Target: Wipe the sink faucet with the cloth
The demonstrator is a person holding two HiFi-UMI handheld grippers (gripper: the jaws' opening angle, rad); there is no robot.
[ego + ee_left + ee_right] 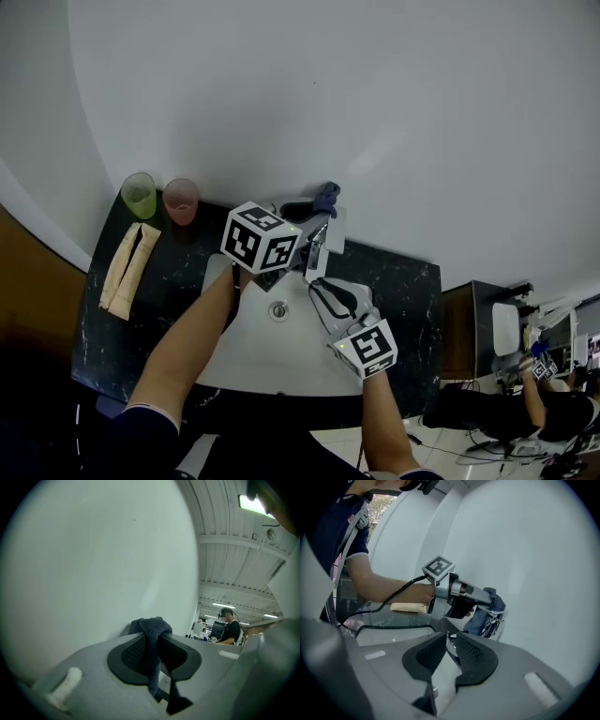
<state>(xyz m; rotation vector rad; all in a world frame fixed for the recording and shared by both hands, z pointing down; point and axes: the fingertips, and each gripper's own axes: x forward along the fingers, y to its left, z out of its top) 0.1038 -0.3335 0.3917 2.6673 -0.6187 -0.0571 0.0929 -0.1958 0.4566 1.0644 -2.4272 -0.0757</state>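
Pretty bright and even overall: the white wall [281,94] takes soft light, with a faint sheen low on its right side, and shades off gently toward its edges. Below the wall the dark counter [403,291] reads dim. Against the wall the chrome faucet [496,620] throws small glints. Right of the wall a ceiling lamp [255,503] blows out. Both gripper views have black fisheye corners and blurry near edges — straight lines bend hard.

The cloth [151,629] is soft, napped blue-grey fabric. The faucet [493,620] is shiny chromed metal. The counter [412,281] looks like glossy dark speckled stone, the sink [272,352] smooth white. The left gripper [152,643] is matt grey plastic with black dimpled pads [132,656]. The cups [139,195] are translucent plastic.
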